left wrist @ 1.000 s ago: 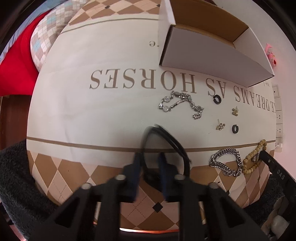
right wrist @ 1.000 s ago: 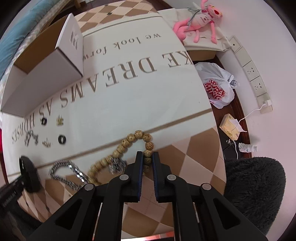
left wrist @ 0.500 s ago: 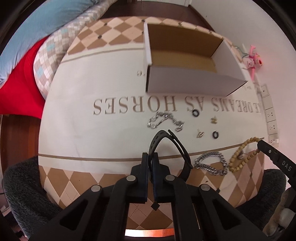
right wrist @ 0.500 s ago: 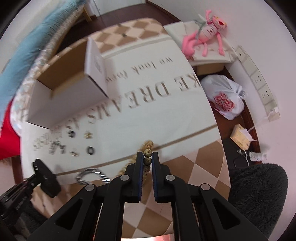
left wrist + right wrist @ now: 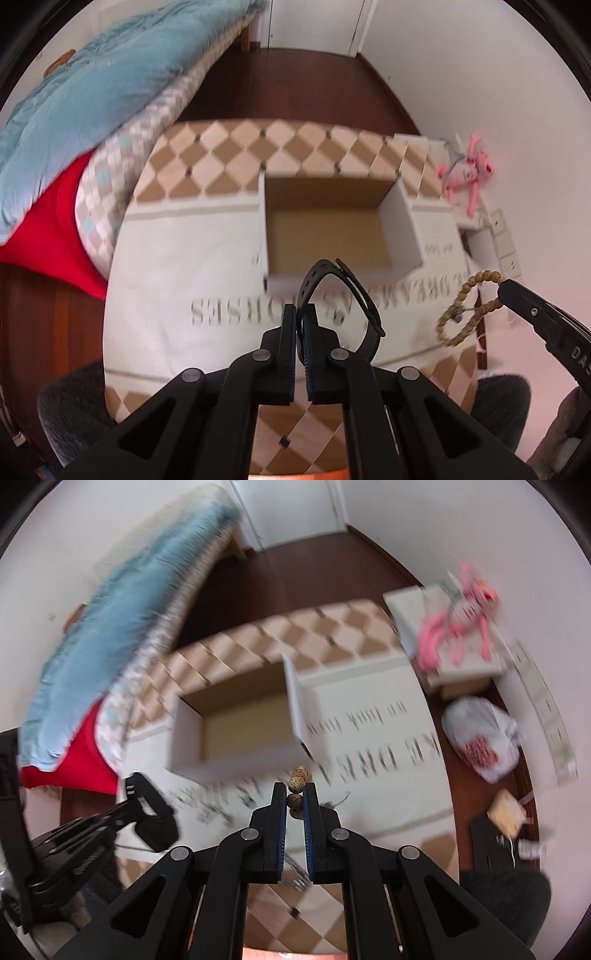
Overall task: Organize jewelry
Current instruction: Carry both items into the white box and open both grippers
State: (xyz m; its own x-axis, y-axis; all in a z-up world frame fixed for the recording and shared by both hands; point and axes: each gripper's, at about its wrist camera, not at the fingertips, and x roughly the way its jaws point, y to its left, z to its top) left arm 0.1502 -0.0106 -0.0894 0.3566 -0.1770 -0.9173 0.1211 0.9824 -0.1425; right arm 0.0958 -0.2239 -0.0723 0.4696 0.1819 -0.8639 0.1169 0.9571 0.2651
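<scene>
My left gripper [image 5: 300, 314] is shut on a black watch strap [image 5: 341, 295] and holds it in the air in front of an open white cardboard box [image 5: 332, 229] with a brown inside. My right gripper [image 5: 294, 794] is shut on a wooden bead bracelet [image 5: 297, 792]; the bracelet also shows in the left wrist view [image 5: 467, 308], hanging as a loop from the right gripper [image 5: 508, 288]. The box appears in the right wrist view [image 5: 240, 727], beyond the beads. The left gripper [image 5: 147, 808] shows at lower left there.
The table wears a cream cloth [image 5: 177, 280] with printed letters and a tan diamond border. A bed with a blue quilt [image 5: 92, 85] and red sheet lies left. A pink plush toy [image 5: 458, 620] and white plastic bag [image 5: 484, 738] sit right. Blurred small jewelry [image 5: 210, 808] lies on the cloth.
Both grippers have risen from the cloth with their pieces, the strap and the bead bracelet, and moved toward the box. The views now look down into the open box.
</scene>
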